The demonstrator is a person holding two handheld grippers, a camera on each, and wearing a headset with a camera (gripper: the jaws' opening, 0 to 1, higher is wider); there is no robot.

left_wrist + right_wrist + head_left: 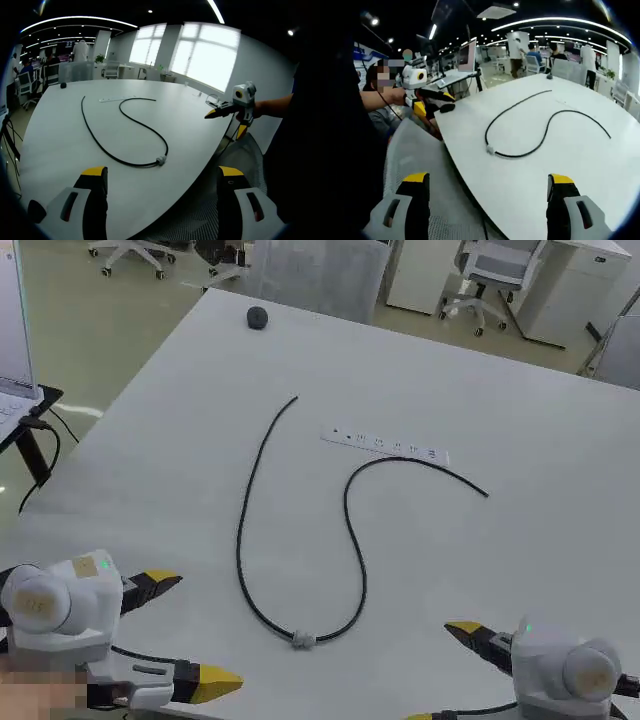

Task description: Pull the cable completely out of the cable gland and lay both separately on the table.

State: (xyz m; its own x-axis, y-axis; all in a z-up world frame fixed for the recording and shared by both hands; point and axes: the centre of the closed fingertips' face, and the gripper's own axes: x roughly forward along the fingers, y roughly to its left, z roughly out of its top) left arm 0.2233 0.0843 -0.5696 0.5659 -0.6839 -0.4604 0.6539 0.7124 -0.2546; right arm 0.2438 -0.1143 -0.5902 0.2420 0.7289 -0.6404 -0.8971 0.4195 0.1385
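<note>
Smooth white tabletop (pixel 520 540), S-curved black cable (pixel 245 510) (small grey gland (pixel 303 639) midway)

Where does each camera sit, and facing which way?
Head view: headset, looking down at white table; left tongs, right tongs open at bottom.
Left gripper view: on left tongs, own jaws below, facing right tongs.
Right gripper view: on right tongs, own jaws below, facing left tongs.
All share thin black cable through small grey gland.
</note>
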